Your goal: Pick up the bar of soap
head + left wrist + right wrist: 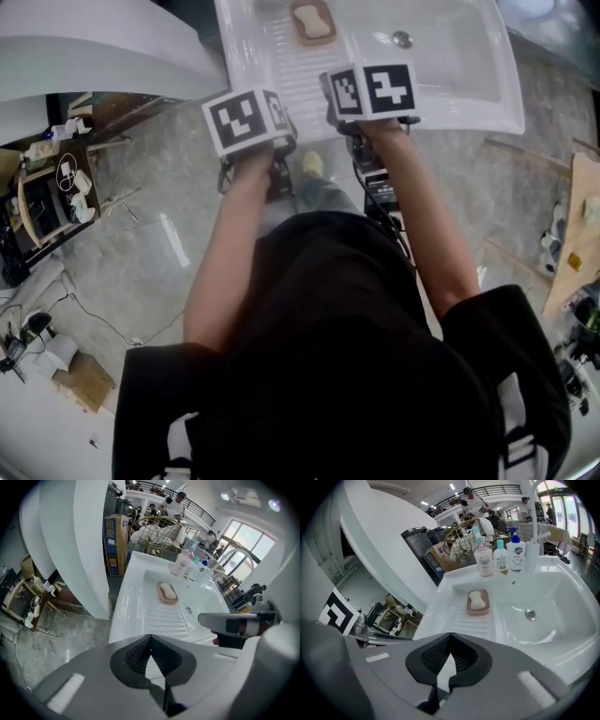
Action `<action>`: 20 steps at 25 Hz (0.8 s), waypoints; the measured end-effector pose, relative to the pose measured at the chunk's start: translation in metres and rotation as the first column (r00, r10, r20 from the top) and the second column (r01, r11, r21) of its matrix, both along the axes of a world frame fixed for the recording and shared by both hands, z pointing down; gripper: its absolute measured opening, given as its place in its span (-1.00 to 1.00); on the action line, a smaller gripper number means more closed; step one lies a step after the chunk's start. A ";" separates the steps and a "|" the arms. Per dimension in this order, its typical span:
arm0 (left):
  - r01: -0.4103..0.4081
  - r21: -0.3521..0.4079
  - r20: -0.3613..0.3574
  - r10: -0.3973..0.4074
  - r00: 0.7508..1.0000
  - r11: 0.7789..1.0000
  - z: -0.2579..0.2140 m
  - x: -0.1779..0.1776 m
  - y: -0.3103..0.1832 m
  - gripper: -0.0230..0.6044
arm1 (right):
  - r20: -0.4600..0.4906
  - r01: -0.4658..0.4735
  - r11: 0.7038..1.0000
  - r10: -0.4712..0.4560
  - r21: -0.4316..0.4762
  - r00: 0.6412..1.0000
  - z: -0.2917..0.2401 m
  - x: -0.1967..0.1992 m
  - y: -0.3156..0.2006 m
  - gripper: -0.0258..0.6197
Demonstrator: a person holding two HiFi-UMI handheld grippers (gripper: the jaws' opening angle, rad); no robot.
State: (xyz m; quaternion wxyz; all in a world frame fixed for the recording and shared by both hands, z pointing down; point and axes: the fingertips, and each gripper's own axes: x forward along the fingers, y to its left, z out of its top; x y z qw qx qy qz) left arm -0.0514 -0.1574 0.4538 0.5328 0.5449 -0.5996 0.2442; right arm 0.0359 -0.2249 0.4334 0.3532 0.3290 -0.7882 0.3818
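Right tool and left tool are both clenched on nothing, short of the white sink. The bar of soap lies in a pink soap dish on the sink's ribbed ledge, well ahead. Best, probably: unclench one tool first, descend, and pinch the bar's long sides. Bottles stand behind the dish, out of the way.

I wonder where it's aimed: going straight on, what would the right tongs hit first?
Probably the sink's ribbed drainboard, just short of the soap bar in its pink dish; depth is unclear.
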 end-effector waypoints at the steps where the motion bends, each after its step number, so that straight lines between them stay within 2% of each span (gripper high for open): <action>1: 0.003 0.001 0.003 -0.003 1.000 1.000 -0.001 -0.002 0.000 -0.93 | 0.002 0.001 1.000 -0.001 0.003 1.000 -0.002 -0.002 -0.001 -0.87; 6: 0.004 0.012 0.004 -0.004 1.000 1.000 -0.007 -0.012 -0.007 -0.93 | 0.002 -0.005 1.000 0.005 0.012 1.000 -0.009 -0.008 -0.011 -0.87; 10: -0.004 -0.007 0.002 0.004 1.000 1.000 -0.003 -0.026 -0.017 -0.93 | -0.007 -0.023 1.000 0.023 0.021 1.000 -0.008 -0.014 -0.027 -0.87; 20: -0.062 -0.017 -0.001 0.062 0.998 0.998 0.001 -0.057 -0.071 -0.93 | -0.035 -0.083 0.996 0.084 0.027 0.996 -0.012 -0.031 -0.076 -0.87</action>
